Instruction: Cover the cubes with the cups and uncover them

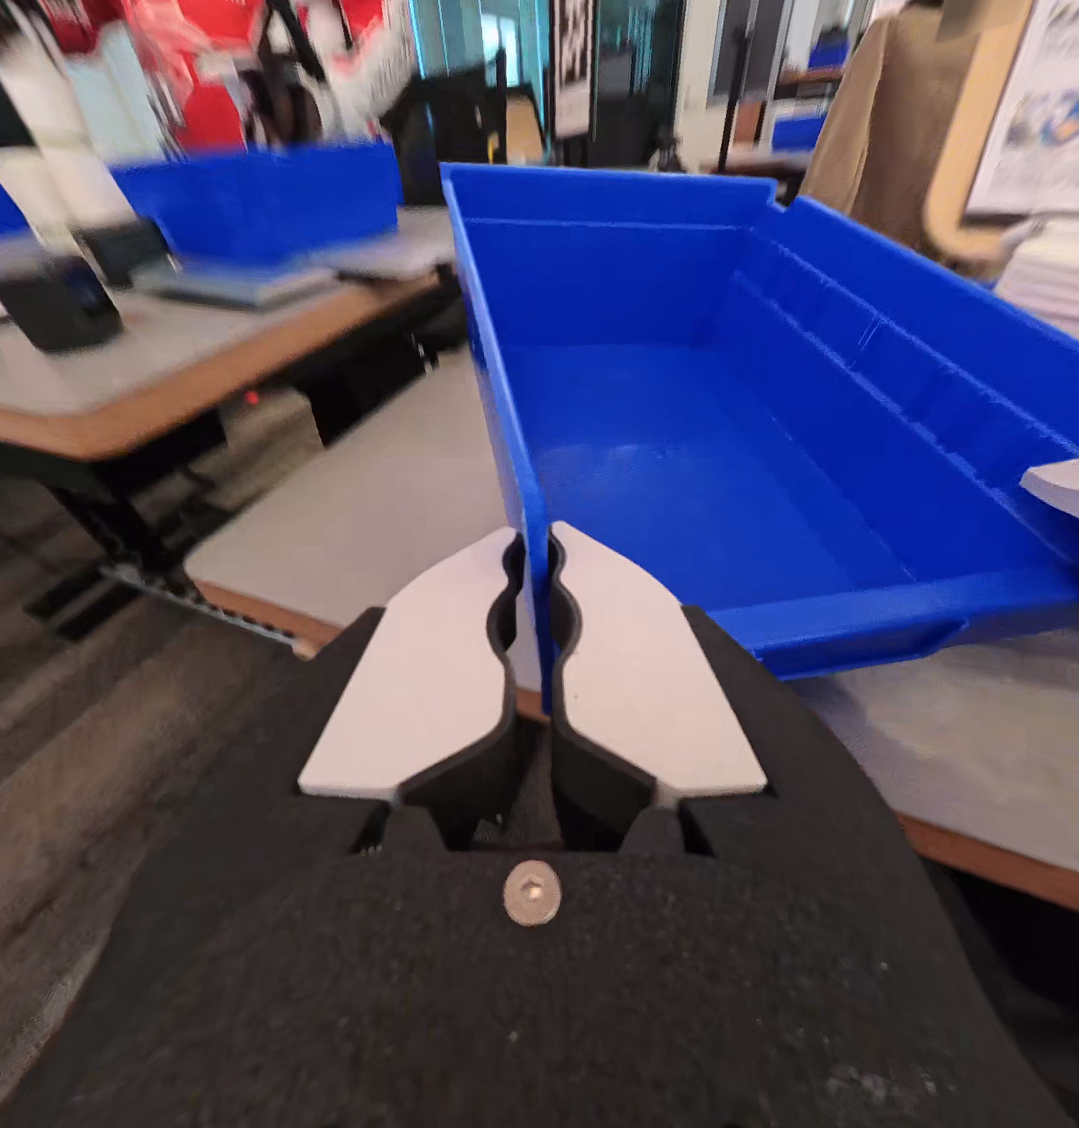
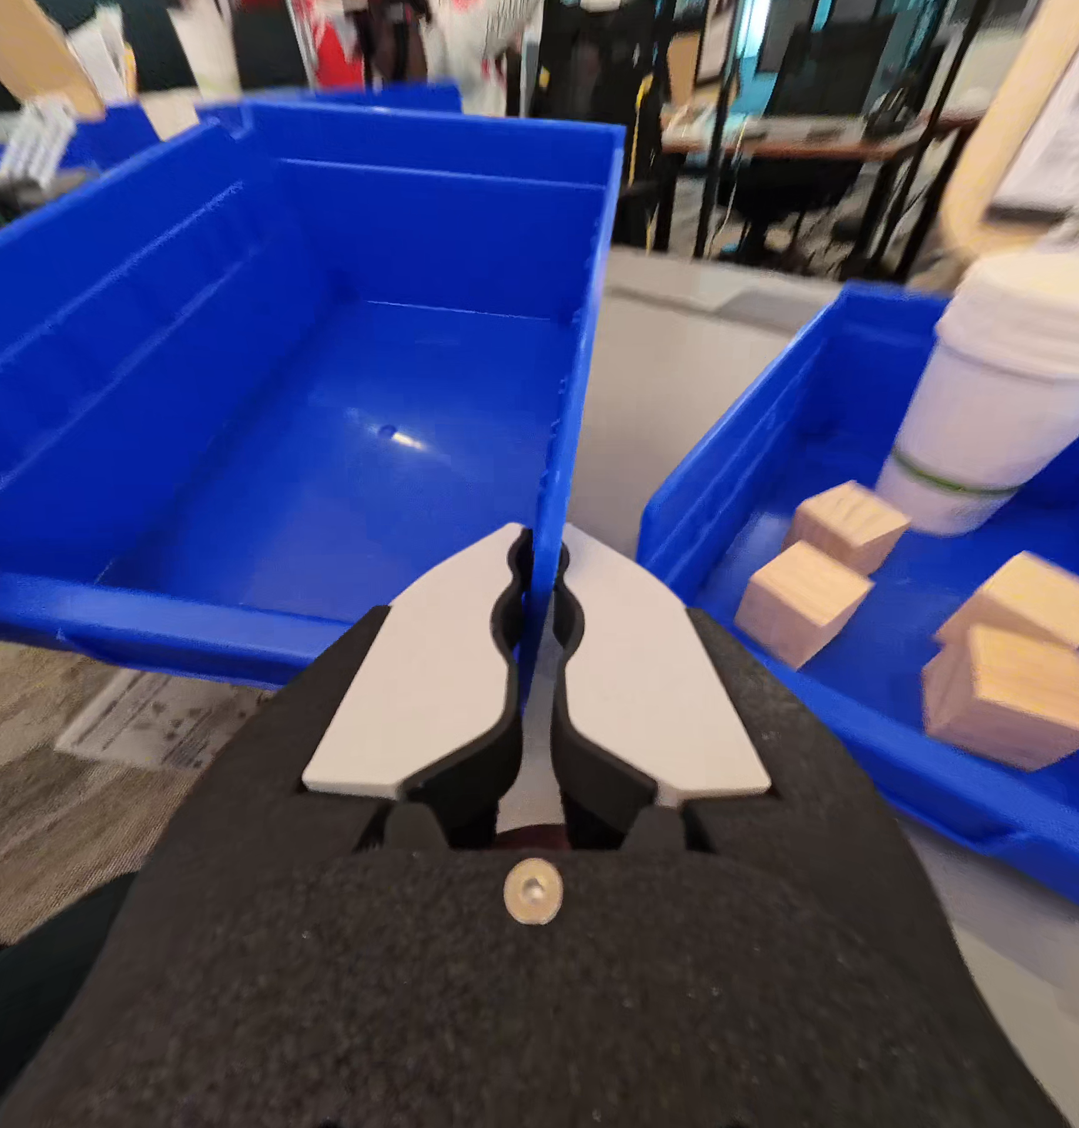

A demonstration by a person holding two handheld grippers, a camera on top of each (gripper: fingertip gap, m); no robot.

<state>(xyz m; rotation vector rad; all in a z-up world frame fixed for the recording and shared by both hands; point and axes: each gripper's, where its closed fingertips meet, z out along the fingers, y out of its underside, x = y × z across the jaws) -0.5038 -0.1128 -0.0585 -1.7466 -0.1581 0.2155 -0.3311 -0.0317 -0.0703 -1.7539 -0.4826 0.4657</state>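
An empty blue bin (image 1: 738, 458) fills the left wrist view. My left gripper (image 1: 537, 540) is shut on its left side wall, with a pad pressed on each face of the wall. My right gripper (image 2: 546, 537) is shut on the right side wall of the same bin (image 2: 341, 427), and one of its fingers (image 1: 1068, 488) shows at the right edge of the left wrist view. To the right, a second blue bin (image 2: 769, 415) holds several wooden cubes (image 2: 802, 601) and a stack of white cups (image 2: 1001, 397) that leans on its side.
The bins are over a grey table with a wooden edge (image 1: 354, 519). Another table (image 1: 158, 366) with a black box and more blue bins stands farther left. The floor lies below on the left. People and furniture stand at the back.
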